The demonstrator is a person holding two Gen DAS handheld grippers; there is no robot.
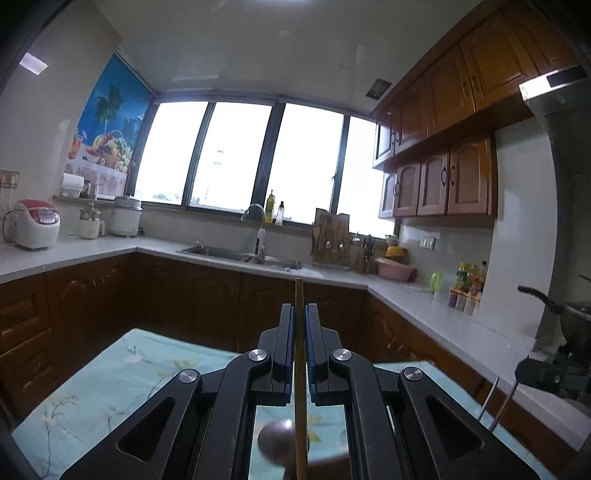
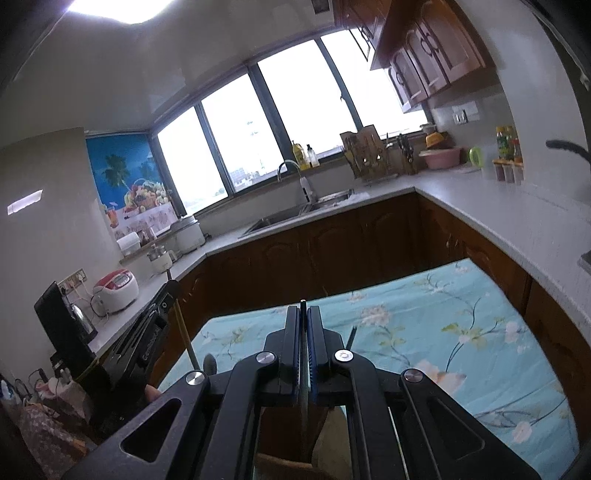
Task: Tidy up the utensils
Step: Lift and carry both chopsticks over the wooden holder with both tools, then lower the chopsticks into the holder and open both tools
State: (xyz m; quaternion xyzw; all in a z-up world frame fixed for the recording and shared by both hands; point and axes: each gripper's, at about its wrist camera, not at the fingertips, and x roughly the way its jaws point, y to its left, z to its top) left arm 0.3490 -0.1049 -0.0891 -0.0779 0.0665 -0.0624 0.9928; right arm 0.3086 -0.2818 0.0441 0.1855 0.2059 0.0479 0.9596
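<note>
I am looking into a home kitchen: a double sink (image 1: 243, 255) with faucet (image 1: 255, 212) under wide windows (image 1: 240, 155), wooden wall cabinets (image 1: 443, 184), a rice cooker (image 1: 35, 229) and seasoning bottles (image 1: 467, 288) on the tabletop (image 1: 424, 299).

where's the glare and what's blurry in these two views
Left wrist view: the windows are blown out white, the cabinets below dark, and the utensil in the left tongs is soft up close. Right wrist view: ceiling light flares, and fisheye bends the counter.

My chopstick (image 1: 300, 369) runs off the bottom edge, lower end unseen. Dark round thing (image 1: 275, 441) under my left gripper (image 1: 299, 314): blurred, unidentifiable.
</note>
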